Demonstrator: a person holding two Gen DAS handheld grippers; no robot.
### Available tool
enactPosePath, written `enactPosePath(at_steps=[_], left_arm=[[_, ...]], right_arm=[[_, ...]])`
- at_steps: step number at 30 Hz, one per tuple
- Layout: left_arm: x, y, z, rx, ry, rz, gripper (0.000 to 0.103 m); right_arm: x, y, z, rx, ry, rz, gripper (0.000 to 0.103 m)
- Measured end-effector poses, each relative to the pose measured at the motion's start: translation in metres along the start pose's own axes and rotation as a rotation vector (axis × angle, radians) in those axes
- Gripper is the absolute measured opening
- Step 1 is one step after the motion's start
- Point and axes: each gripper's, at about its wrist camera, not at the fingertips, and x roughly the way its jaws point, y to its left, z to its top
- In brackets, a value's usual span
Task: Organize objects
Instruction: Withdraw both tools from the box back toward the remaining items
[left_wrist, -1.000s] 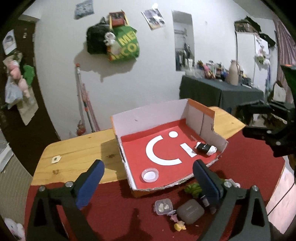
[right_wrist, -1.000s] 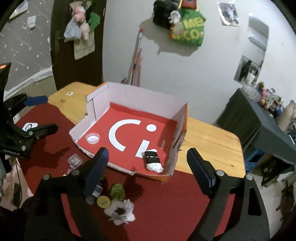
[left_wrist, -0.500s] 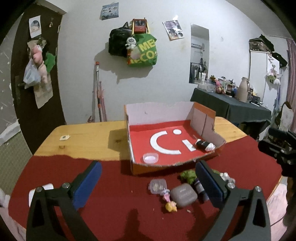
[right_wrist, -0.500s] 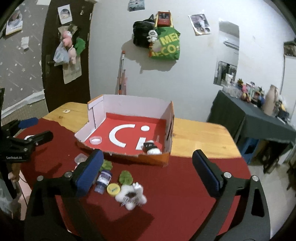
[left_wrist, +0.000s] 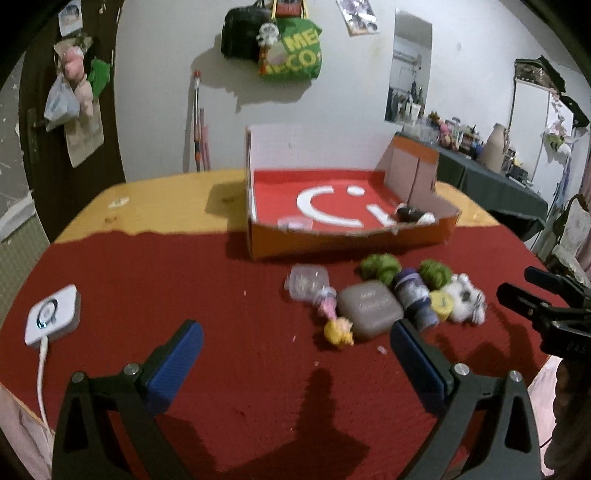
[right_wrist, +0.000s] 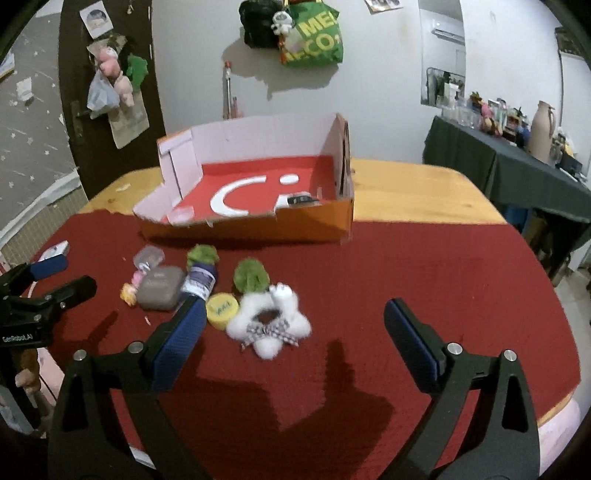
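Your left claw (left_wrist: 291, 354) points down at a slant over the red cloth (left_wrist: 184, 280) on the surface, its blue pads spread wide with nothing between them. Ahead of it and to its right lies the cluster to sort: a grey case (left_wrist: 369, 308), a clear small box (left_wrist: 307, 282), a pink and yellow toy (left_wrist: 334, 321), a dark bottle (left_wrist: 415, 297), a yellow cap (left_wrist: 441, 304), two green tufts (left_wrist: 380, 266) and a white plush (left_wrist: 466, 299). The right pad sits just short of the grey case and the bottle, not touching.

Your right claw (right_wrist: 293, 325) is tilted down the same way; its jaws have just been opening and stand wide, empty. The white plush (right_wrist: 269, 325) lies just ahead between the pads, nearer the left one, with the yellow cap (right_wrist: 221, 309) beside that pad.

Beyond both claws stands the cardboard box (right_wrist: 258, 225), holding a clear lid (right_wrist: 181, 214) and a black-and-white item (right_wrist: 303, 200).
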Motion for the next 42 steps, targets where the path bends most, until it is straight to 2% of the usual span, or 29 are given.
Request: enactPosePath(at_steps=[5,15,26,31,37,42], left_arm=[[0.012,0.001,-0.008,-0.011,0.055,-0.015,0.103],[0.028,0.001,-0.002,0.007,0.104,-0.014,0.103],[0.043,0.011,0.002,0.054,0.143,0.039,0.103],[0.039,0.022,0.006,0.064,0.128,0.077,0.103],[0.043,0.019,0.01,0.086,0.147,0.005,0.102],[0.054,0.01,0.012,0.101,0.188,-0.056,0.093]], right_arm=[[0.011,0.0,-0.009,0.01,0.045,0.014,0.098],[0.024,0.002,-0.009,-0.028,0.086,0.012,0.098],[0.031,0.0,-0.005,-0.046,0.101,0.008,0.098],[0.032,0.0,-0.003,-0.062,0.104,0.021,0.098],[0.036,0.003,0.0,-0.107,0.128,0.066,0.098],[0.042,0.006,0.0,-0.162,0.153,0.068,0.098]])
